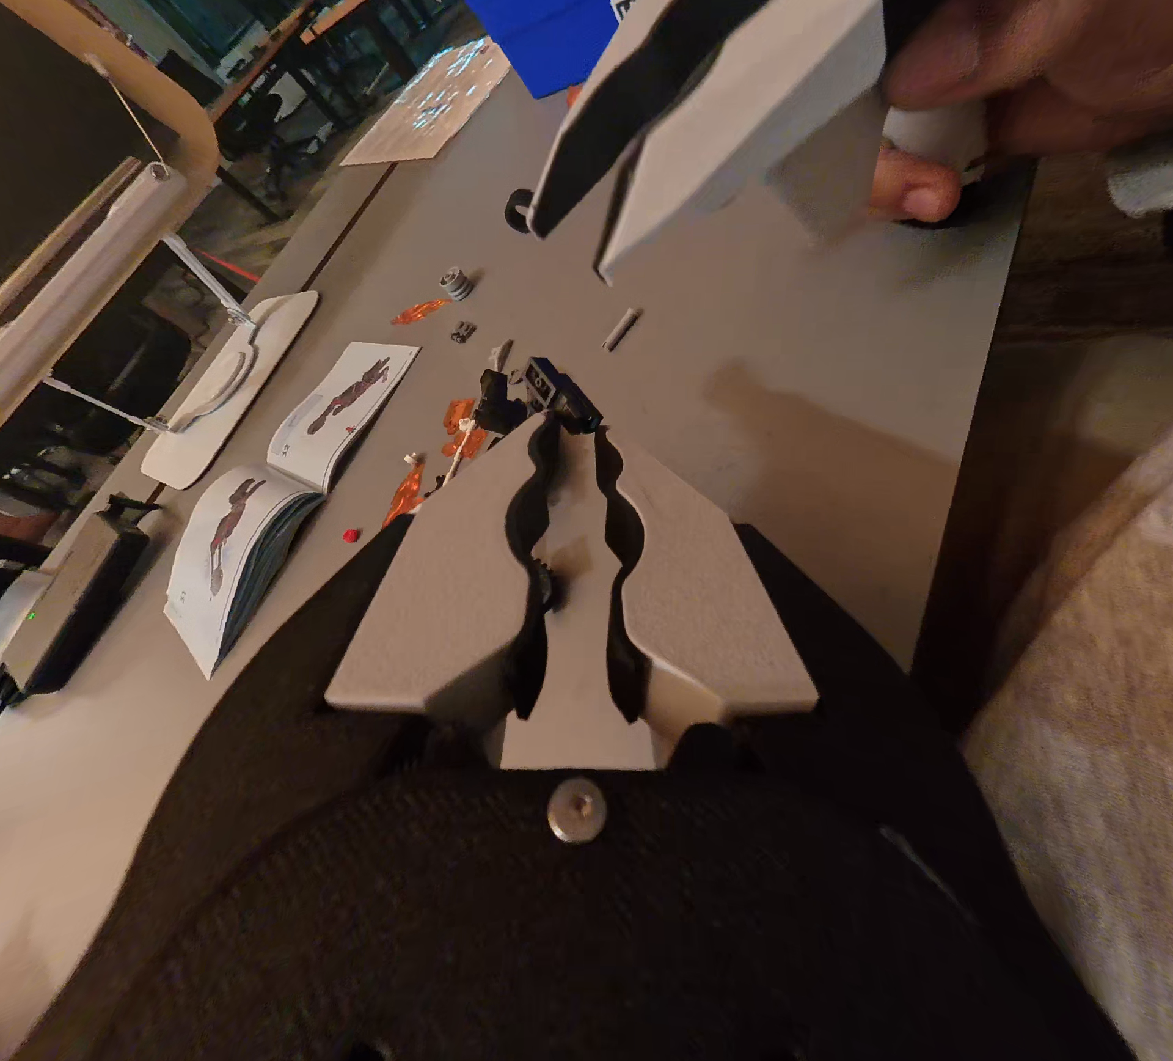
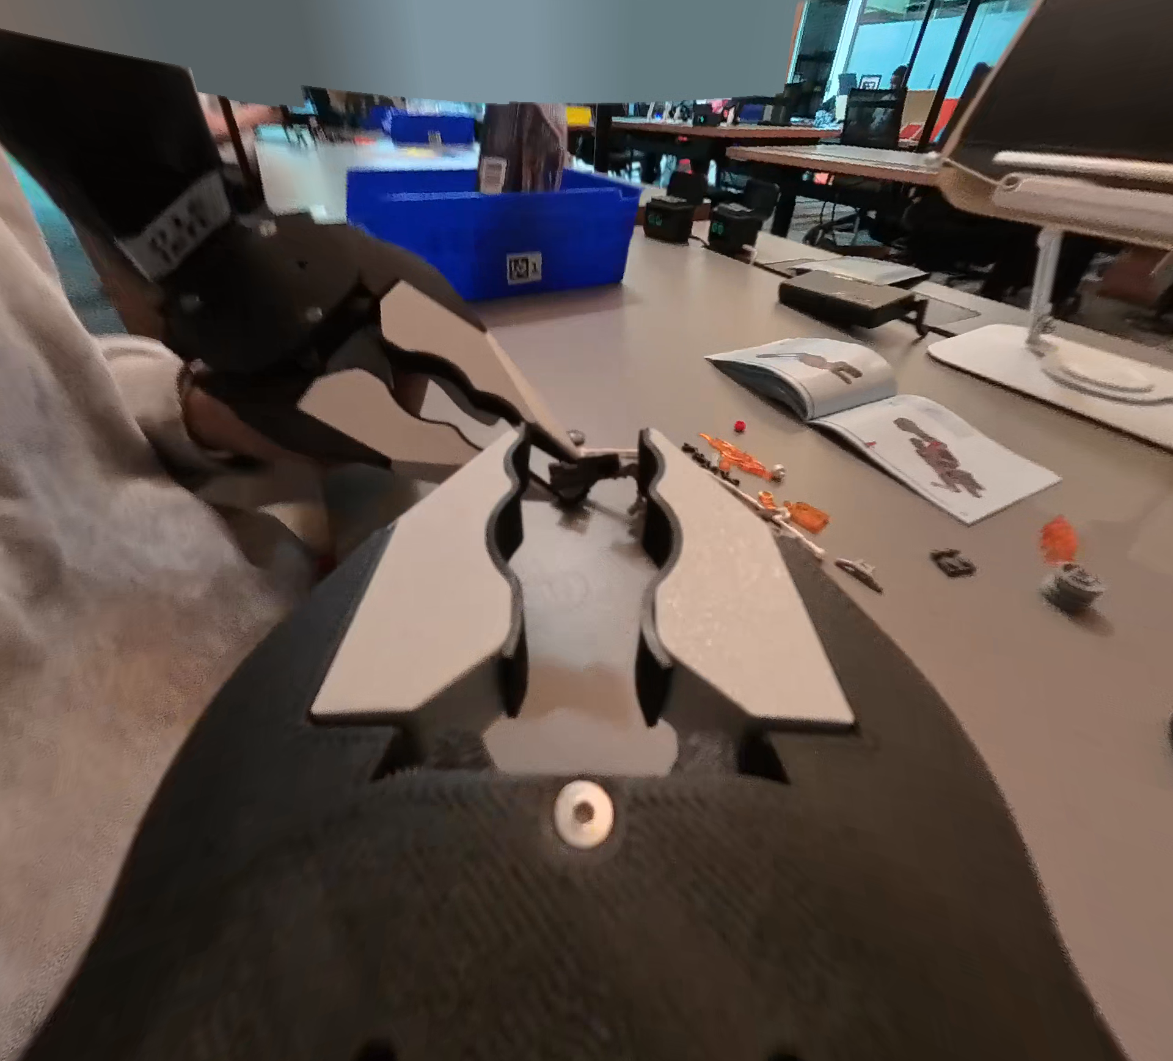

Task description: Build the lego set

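The grey-fingered left gripper [image 1: 574, 433] is pinching narrowly near the tabletop, while the matching right gripper [image 1: 571, 249] is hovering above it, parted.

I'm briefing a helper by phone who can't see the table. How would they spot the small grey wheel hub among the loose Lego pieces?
Start at the open instruction booklet on the grey table. Beyond its far page lies a scatter of small parts, and the grey wheel hub sits past the translucent orange flame piece. It is the only round, ribbed grey piece there.

A blue bin [image 2: 495, 230] stands at the grey table's [image 2: 666, 345] far end, a white lamp base [image 2: 1079, 376] near its edge
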### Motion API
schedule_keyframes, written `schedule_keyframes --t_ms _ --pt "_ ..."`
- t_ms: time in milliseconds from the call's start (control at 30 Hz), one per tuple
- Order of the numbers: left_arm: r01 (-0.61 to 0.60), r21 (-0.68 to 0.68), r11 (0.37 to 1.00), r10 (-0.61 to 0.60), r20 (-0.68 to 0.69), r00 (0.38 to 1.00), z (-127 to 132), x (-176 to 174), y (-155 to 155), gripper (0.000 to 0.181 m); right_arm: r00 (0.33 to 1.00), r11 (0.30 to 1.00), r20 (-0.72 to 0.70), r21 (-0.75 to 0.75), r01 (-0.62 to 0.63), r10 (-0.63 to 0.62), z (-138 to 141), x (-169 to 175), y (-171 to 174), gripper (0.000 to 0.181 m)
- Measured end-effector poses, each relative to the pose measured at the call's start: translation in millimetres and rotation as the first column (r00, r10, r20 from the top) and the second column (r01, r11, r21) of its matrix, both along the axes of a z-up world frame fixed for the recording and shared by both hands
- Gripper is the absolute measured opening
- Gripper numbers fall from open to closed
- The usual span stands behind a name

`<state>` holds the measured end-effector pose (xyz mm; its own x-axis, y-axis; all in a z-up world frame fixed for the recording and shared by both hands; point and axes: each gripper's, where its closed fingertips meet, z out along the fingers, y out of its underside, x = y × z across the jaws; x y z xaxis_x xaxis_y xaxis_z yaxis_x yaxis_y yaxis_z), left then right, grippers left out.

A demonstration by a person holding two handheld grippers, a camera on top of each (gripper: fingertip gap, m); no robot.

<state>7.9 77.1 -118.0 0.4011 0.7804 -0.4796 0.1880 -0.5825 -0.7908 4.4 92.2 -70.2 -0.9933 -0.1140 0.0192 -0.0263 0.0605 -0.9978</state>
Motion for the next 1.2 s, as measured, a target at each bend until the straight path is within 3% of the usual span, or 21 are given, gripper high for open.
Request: schedule_keyframes --t_ms 200,400,533,633,800,1033,1200 --pt "0.016 0.078 0.997 -0.017 0.011 1.0 2 1 2 0.009 0.968 0.992 -0.252 0.117 0.045 -0.014 -23 6 -8 0.031" --pt "0.02 0.129 0.991 -0.022 0.014 1.0 6 2 0 0.009 0.915 0.988 -0.4 0.105 0.111 -0.06 -27 1 -10 0.026" --pt "0.039 0.305 0.952 -0.06 0.061 0.996 8 2 5 0.009 0.9 0.99 -0.432 0.096 0.104 -0.053 -27 5 -15 0.024" --pt "0.002 0.515 0.857 -0.072 0.115 0.991 14 0 -1 0.009 0.876 0.989 -0.478 0.085 0.12 -0.066 -26 4 -17 0.022" --pt "-0.062 0.77 0.635 -0.132 0.187 0.973 18 -2 -10 0.009 0.826 0.981 -0.556 0.088 0.173 -0.096 -32 0 -22 0.015" --pt "-0.173 0.961 0.214 -0.327 0.237 0.915 21 -3 -15 0.009 0.739 0.98 -0.667 0.071 0.188 -0.094 -32 2 -28 0.013" --pt "-0.226 0.962 0.151 -0.394 0.268 0.879 15 -2 -14 0.009 0.687 0.979 -0.726 0.113 0.168 -0.034 -36 0 -32 0.021"
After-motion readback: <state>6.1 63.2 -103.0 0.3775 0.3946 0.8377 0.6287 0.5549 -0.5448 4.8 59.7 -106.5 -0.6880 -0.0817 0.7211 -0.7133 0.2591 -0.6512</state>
